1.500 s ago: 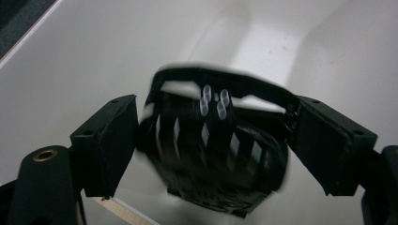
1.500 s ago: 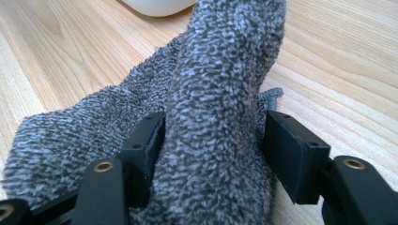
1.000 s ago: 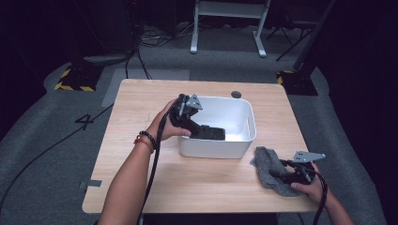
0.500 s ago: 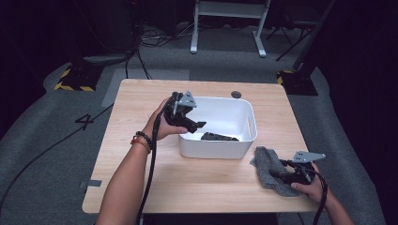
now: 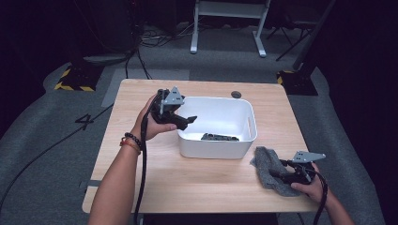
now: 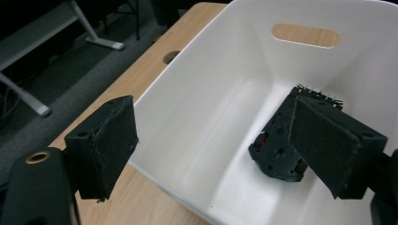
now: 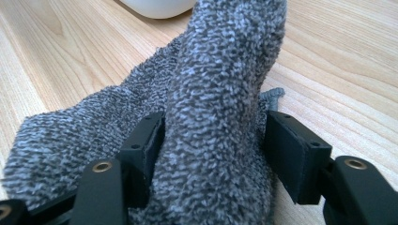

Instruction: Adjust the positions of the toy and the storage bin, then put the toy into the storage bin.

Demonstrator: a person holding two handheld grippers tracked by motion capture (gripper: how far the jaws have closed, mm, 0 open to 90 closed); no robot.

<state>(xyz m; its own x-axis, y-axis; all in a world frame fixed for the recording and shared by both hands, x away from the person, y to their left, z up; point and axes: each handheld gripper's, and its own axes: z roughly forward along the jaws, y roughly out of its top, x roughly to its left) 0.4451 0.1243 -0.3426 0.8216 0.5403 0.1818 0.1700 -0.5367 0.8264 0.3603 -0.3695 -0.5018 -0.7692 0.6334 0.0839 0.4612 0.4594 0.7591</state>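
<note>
A white bin (image 5: 216, 99) stands mid-table, and a black flat part (image 5: 219, 137) lies on its floor by the near wall. My left gripper (image 5: 185, 121) hovers over the bin's left rim, open, with nothing between its pads. In the left gripper view the bin wall (image 6: 244, 56) and the black part (image 6: 277, 150) lie beyond the open left gripper (image 6: 216, 140). Near the table's front right corner, my right gripper (image 5: 278, 168) is shut on a raised fold of a grey cloth (image 5: 265, 161). In the right gripper view the cloth (image 7: 220, 70) bulges up between the right gripper's (image 7: 211, 140) pads.
A round cable hole (image 5: 236, 94) sits in the wooden tabletop (image 5: 197, 187) behind the bin. Bare wood lies left of and in front of the bin. A white frame's legs (image 5: 225, 28) stand on the floor beyond the table.
My left gripper has drawn up and to the left, from inside the bin to above its left rim. The black part stays on the bin floor. The right gripper and cloth have not moved.
</note>
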